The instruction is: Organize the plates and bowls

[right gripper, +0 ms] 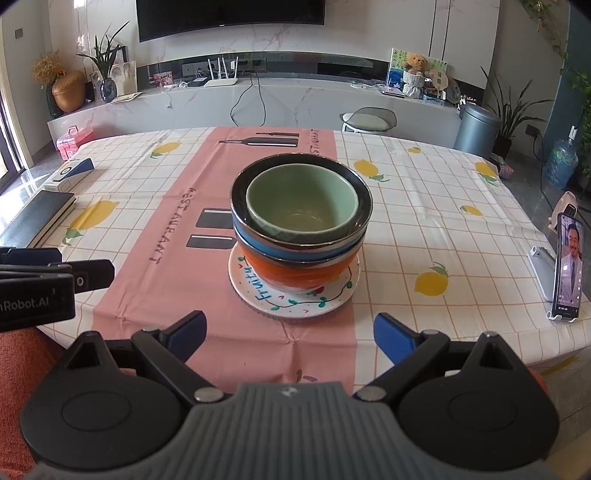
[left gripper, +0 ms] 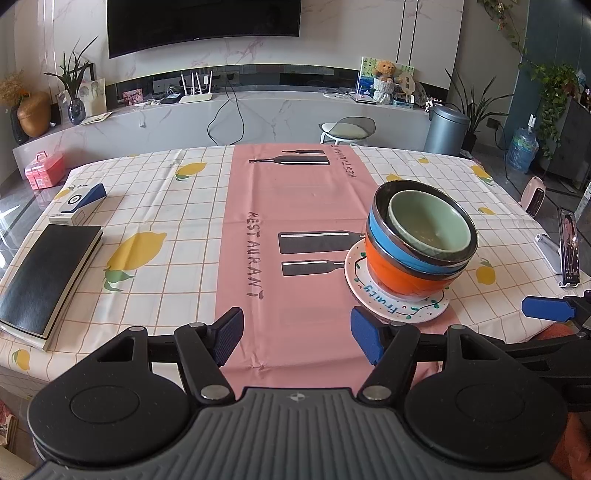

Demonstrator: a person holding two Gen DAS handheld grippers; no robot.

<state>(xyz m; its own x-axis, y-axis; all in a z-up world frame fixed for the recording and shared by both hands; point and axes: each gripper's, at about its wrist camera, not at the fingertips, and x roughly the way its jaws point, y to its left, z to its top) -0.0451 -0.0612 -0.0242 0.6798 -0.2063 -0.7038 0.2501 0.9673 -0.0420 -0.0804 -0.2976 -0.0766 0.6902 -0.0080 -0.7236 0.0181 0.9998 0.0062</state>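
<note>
Left wrist view: left gripper (left gripper: 297, 334) spread wide over the pink runner (left gripper: 291, 221), nothing between the pads. Bowls (left gripper: 421, 236) off to the right, nested green in blue in orange on a plate (left gripper: 391, 306), stack leaning. Black book (left gripper: 48, 273) and small box (left gripper: 79, 199) on the table's left side, seen in full only here. Blue tip of the right gripper (left gripper: 546, 308) poking in at the right edge.

Right wrist view: right gripper (right gripper: 290, 332) gaping, empty, just short of the plate (right gripper: 295, 306). Bowls (right gripper: 301, 221) dead centre here. Phone (right gripper: 569, 266) propped upright at right. Lemon-print tablecloth (right gripper: 424, 206), TV (right gripper: 229, 14) on the marble wall, stool (right gripper: 367, 120) beyond the table.
</note>
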